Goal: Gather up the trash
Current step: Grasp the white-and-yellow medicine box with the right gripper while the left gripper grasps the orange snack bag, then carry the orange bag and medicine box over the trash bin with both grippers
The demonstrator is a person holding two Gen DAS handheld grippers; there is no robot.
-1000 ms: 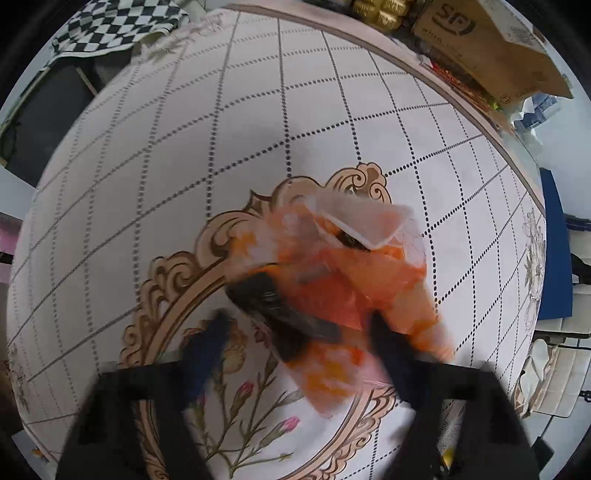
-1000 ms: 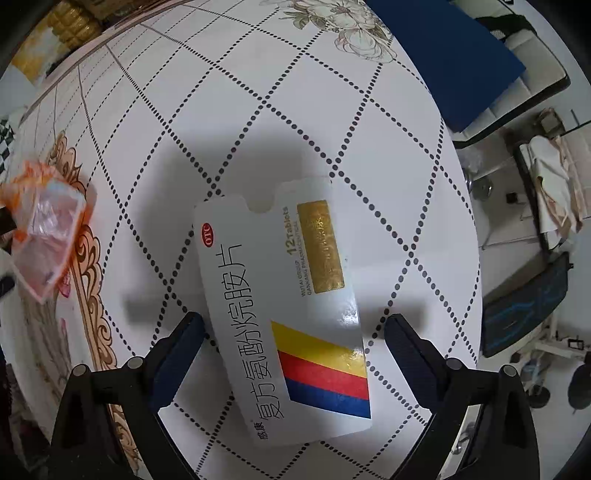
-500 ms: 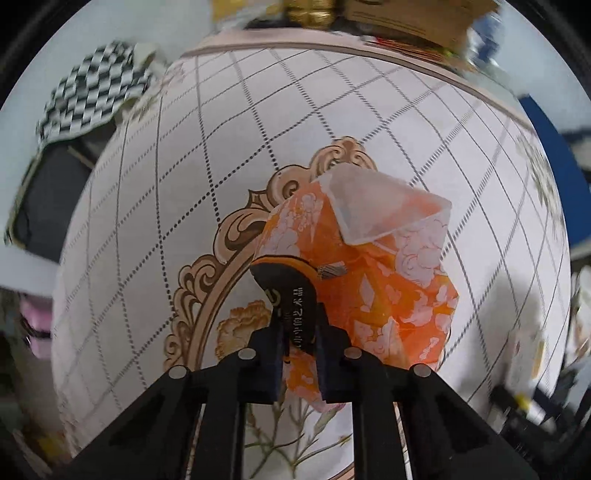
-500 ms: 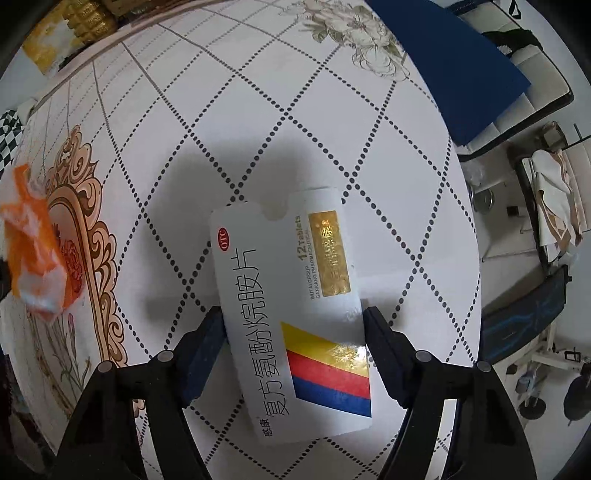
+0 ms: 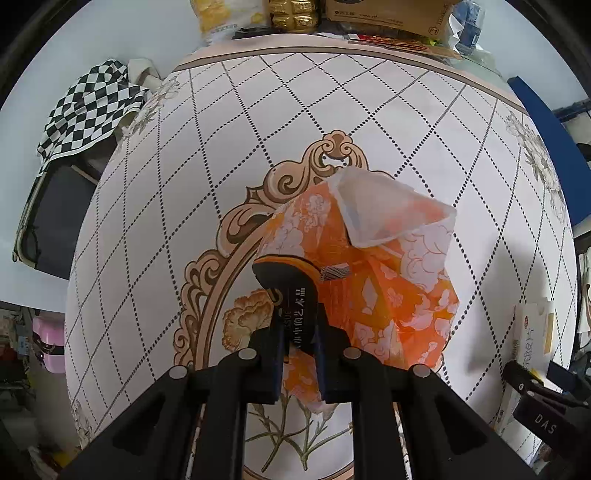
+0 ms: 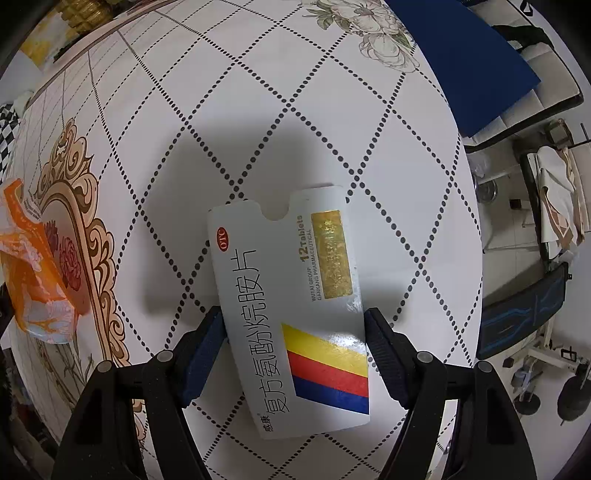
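Note:
My left gripper (image 5: 297,347) is shut on an orange tissue wrapper (image 5: 388,280) with white flowers and a black end, and holds it above the patterned tablecloth (image 5: 221,147). The wrapper also shows at the left of the right wrist view (image 6: 33,273). My right gripper (image 6: 293,354) is shut on a white medicine box (image 6: 291,302) with yellow, red and blue stripes; both pads press its long sides. The box (image 5: 532,332) and right gripper show at the right edge of the left wrist view.
Cardboard boxes (image 5: 384,14) and gold packets (image 5: 291,13) stand beyond the table's far edge. A checkered cloth (image 5: 88,107) lies on a chair at left. A blue chair (image 6: 454,55) stands off the table's right edge.
My left gripper closed on the wrapper and lifted it. My right gripper's jaws closed in from wide open onto the medicine box's sides.

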